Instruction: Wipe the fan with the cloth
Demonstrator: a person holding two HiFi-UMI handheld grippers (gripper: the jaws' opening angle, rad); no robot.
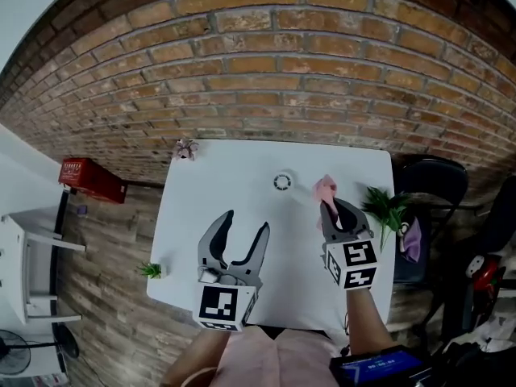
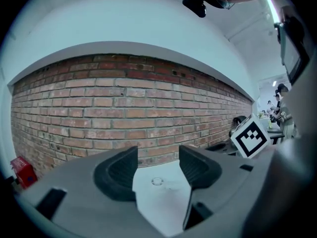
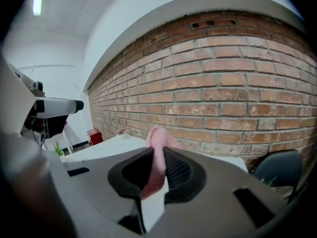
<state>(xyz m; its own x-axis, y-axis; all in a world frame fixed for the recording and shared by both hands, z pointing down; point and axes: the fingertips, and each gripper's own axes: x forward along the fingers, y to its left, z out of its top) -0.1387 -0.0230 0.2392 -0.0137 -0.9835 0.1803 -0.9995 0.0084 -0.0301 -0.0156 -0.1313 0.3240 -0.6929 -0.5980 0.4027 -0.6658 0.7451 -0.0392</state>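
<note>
With your right gripper (image 1: 332, 212) clamped on the pink cloth (image 1: 325, 189), bring it toward 11 o'clock onto the small round thing (image 1: 281, 182), likely the fan, on the white table (image 1: 201, 184), steadying it with your left gripper (image 1: 246, 224), whose jaws stand apart and empty.

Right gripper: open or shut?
Shut on the pink fabric cloth: the fingers of the right gripper pinch it, cloth bunching above them.

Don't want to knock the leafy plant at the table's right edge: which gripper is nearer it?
Right. The right gripper, jaws shut on the pink cloth, is just left of the leafy plant; the left gripper, jaws open, is farther left, over the table's middle.
</note>
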